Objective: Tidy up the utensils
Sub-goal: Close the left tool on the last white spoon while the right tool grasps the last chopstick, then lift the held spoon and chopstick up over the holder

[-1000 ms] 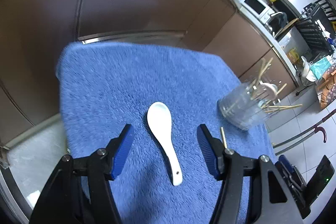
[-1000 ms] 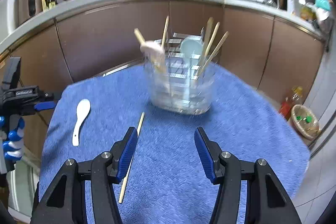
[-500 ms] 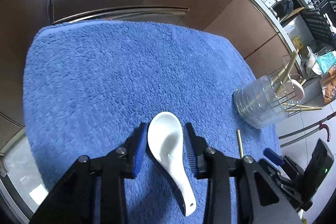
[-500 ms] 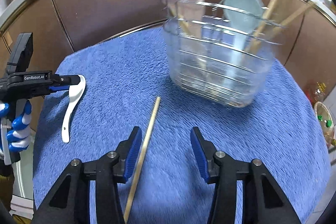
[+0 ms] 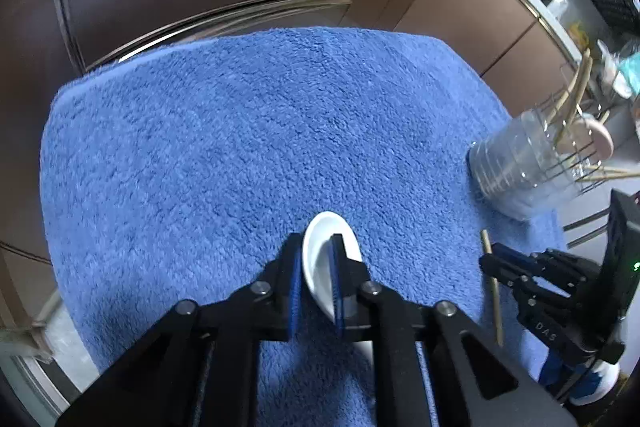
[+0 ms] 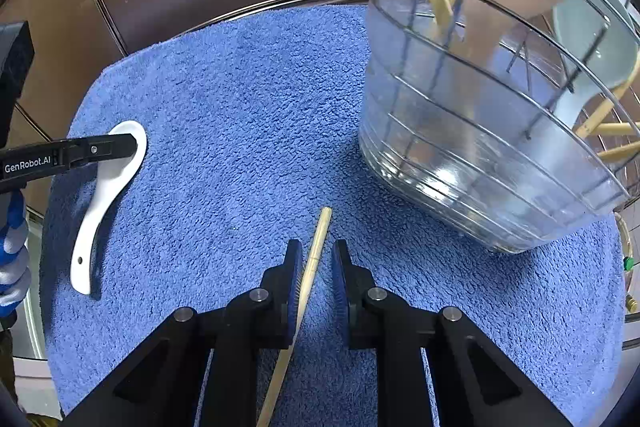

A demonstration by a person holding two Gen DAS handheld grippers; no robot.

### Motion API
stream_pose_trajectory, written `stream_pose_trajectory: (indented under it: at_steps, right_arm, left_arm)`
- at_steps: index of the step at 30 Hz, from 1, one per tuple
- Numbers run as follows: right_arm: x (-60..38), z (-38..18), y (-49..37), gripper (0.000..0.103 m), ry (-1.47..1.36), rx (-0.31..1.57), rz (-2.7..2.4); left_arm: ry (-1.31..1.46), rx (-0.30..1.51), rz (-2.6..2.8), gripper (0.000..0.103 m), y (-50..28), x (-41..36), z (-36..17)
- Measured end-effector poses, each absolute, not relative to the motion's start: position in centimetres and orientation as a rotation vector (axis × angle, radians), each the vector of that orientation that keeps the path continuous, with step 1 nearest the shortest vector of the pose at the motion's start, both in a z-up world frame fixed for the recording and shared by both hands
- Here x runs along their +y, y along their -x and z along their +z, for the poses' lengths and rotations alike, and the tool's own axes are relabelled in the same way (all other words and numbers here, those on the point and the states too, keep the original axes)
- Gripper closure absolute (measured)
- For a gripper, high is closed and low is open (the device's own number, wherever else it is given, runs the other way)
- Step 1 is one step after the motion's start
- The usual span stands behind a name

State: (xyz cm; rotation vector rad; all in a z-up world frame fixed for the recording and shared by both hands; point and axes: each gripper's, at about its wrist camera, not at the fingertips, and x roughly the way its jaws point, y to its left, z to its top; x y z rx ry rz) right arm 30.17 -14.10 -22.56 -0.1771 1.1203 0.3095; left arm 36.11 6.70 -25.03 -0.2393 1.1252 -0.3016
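1. The left gripper (image 5: 316,277) is closed to a narrow gap around the bowl of the white ceramic spoon (image 5: 325,259); one pad sits inside the bowl and the other outside its left rim, so the rim appears pinched — though firm contact cannot be confirmed.
2. The spoon lies at the left side of the blue towel (image 6: 248,115). In the right wrist view its long axis runs from the bowl at the far end to the handle tip at the near end, and the handle appears to rest on the cloth.
3. The right gripper (image 6: 316,273) is partly closed, its pads straddling a wooden chopstick (image 6: 310,269) with a visible gap at the right pad; the left pad is at or very near the stick. It has no confirmed hold.
4. The chopstick lies almost parallel to the right gripper's fingers, its far tip pointing toward the holder, so the pads close across its thin width.
5. The clear utensil holder (image 6: 480,163), caged in wire and already carrying chopsticks and spoons, stands far-right on the towel — nearer the right gripper, well apart from the left one.
6. Judgement: each utensil must travel rightward and away to the holder; the spoon has the longer path.
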Motion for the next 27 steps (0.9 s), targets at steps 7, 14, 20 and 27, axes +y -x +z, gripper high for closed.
stream_pose_trajectory:
  at_steps: [7,14,20,27]
  right_arm:
    - [-13.8,-22.3,-30.1,0.096,0.171,1.135,0.323]
    - [-14.4,-20.9,-28.1,0.097,0.133,1.097,0.350]
    - [-14.9,-19.6,-26.2,0.097,0.123,1.067,0.369]
    - [-15.1,-18.3,-24.5,0.097,0.104,1.039,0.380]
  left_arm:
    - [0.196,1.090,-0.299,0.096,-35.8,5.1,-24.7]
    - [0.206,1.060,-0.275,0.096,-34.5,5.5,-24.2]
    - [0.215,1.049,-0.273,0.096,-33.7,5.9,-23.4]
    - [0.208,1.031,-0.285,0.096,-32.1,5.7,-22.4]
